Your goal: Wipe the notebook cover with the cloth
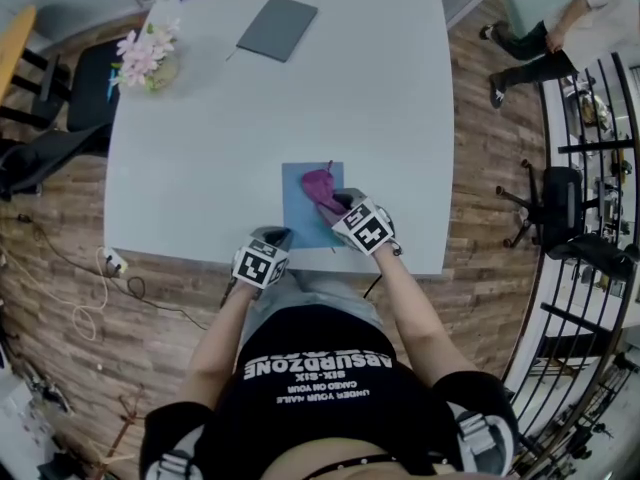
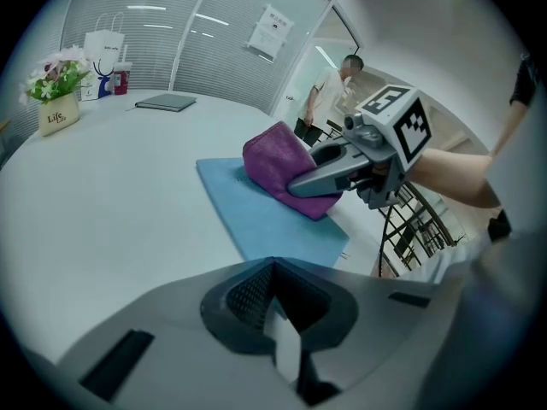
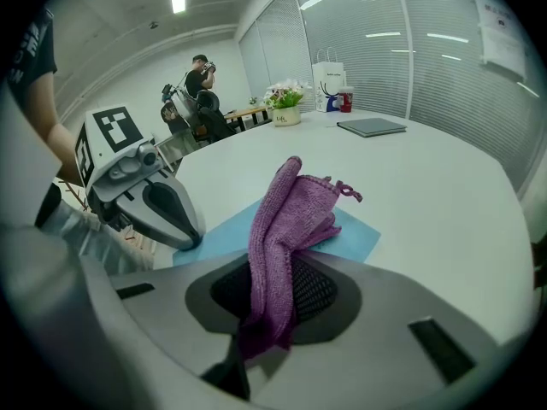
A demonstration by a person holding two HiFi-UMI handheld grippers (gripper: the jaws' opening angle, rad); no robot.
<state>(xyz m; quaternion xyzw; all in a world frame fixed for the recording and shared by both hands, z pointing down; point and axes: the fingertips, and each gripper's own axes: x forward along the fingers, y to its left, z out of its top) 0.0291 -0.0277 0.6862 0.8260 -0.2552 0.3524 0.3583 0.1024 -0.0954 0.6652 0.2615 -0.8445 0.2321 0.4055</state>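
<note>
Both the left gripper [image 1: 278, 236] and right gripper [image 1: 338, 206] sit at the blue notebook [image 1: 298, 218] near the desk [image 1: 250, 118] edge, head view. Left gripper view: jaws closed, empty. Right gripper view: jaws clench the purple cloth [image 3: 286, 229]; hard wiping could shove the notebook off.

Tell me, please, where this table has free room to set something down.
Widest free patch: the middle of the table, between the grey folder and the blue notebook. Also free: right of the notebook, and the left part near the flowers. Crowded: the near edge, where left gripper, right gripper and purple cloth meet at the notebook.
</note>
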